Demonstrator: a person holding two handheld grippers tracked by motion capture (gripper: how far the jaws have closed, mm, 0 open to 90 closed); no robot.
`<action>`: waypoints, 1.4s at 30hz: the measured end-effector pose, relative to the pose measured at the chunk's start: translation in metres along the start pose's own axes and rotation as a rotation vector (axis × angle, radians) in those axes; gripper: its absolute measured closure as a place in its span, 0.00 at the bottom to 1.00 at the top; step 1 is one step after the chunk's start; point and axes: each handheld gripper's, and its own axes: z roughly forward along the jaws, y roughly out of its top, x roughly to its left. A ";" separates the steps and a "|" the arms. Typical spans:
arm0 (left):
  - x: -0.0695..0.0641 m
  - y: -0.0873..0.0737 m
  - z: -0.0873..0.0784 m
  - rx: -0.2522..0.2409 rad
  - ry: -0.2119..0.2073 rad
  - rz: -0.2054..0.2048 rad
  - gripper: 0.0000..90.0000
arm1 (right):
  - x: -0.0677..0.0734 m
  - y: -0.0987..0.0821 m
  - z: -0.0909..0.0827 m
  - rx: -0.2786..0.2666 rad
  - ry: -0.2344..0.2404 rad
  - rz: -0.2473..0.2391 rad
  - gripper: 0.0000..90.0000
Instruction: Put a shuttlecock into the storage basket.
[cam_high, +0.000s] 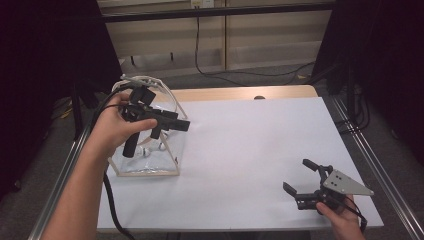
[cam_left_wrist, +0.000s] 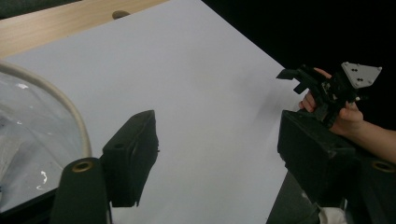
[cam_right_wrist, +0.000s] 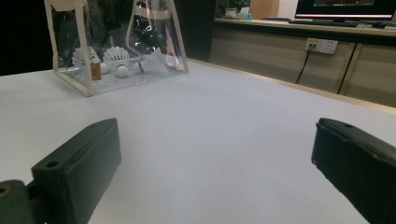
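Observation:
A clear plastic bag (cam_high: 150, 169) with cream trim stands at the left of the white table sheet (cam_high: 250, 150). White shuttlecocks (cam_high: 145, 150) lie at its bottom. My left gripper (cam_high: 172, 129) hangs over the bag's right side, pointing right, open with nothing between its jaws. In the left gripper view the open left gripper (cam_left_wrist: 219, 128) looks across bare sheet, with the bag's rim (cam_left_wrist: 60, 95) at the left. My right gripper (cam_high: 296, 174) rests near the front right corner, open and empty. In the right gripper view the right gripper (cam_right_wrist: 215, 140) faces the bag (cam_right_wrist: 84, 51) and its shuttlecocks (cam_right_wrist: 116, 58).
A strip of bare wooden tabletop (cam_high: 240, 93) runs along the back edge. Metal rails (cam_high: 370, 160) flank both sides of the table. Cables (cam_high: 200, 60) lie on the floor beyond. A desk with a monitor (cam_right_wrist: 345, 9) stands far behind.

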 end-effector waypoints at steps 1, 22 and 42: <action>0.000 -0.001 0.001 -0.004 0.000 -0.001 0.31 | 0.000 0.000 0.000 -0.002 -0.001 -0.001 0.01; -0.002 -0.029 0.026 -0.031 -0.032 0.039 0.21 | 0.001 0.000 0.000 -0.003 0.000 0.001 0.01; 0.001 -0.054 0.040 -0.066 -0.031 0.103 0.11 | 0.001 0.000 0.000 -0.004 0.001 -0.003 0.01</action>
